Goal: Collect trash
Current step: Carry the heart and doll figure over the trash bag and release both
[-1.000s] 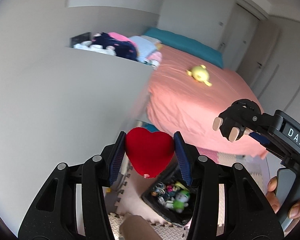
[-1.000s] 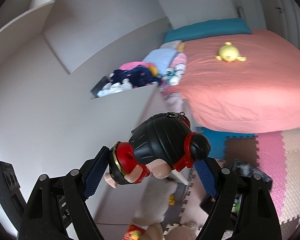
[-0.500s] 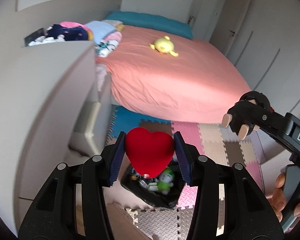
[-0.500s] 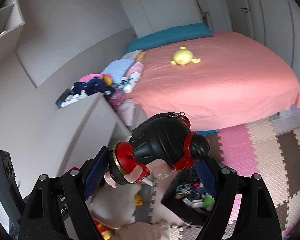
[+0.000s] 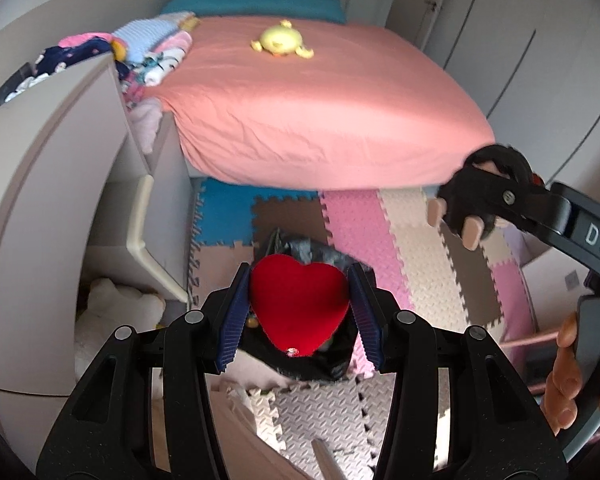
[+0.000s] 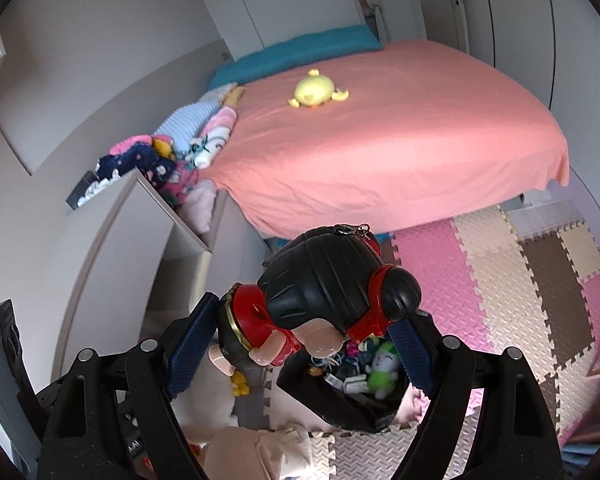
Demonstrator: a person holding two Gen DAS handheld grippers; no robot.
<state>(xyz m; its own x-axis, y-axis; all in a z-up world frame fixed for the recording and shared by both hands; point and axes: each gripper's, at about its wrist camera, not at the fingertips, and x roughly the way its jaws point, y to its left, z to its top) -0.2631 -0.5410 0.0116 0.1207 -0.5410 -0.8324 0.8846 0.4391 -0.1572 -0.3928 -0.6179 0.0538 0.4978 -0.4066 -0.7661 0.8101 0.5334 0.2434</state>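
My left gripper [image 5: 298,280] holds a red heart [image 5: 300,304] between its blue pads, and its jaws are opening. The heart hangs right over a black trash bag [image 5: 320,254] on the floor mats. My right gripper [image 6: 306,314] is shut on a doll [image 6: 324,292] with black hair and red clothes, tilted head down above the same bag [image 6: 340,404]. The bag is open and holds small toys, among them a green and white plush [image 6: 384,368]. In the left wrist view the right gripper [image 5: 476,204] and the doll [image 5: 496,160] are at the right, with a person's fingers [image 5: 568,364] on the handle.
A bed with a salmon sheet [image 5: 320,100] and a yellow plush [image 5: 278,40] fills the back. A beige cabinet [image 5: 52,168] stands at the left, with clothes [image 6: 148,160] piled behind it. Coloured foam mats [image 6: 500,280] cover the floor. A white plush [image 5: 116,300] lies beside the cabinet.
Both grippers have swung down and forward from facing the wall and bed to over the floor. The black bag now lies under the heart and the doll. Both toys stay between the pads.
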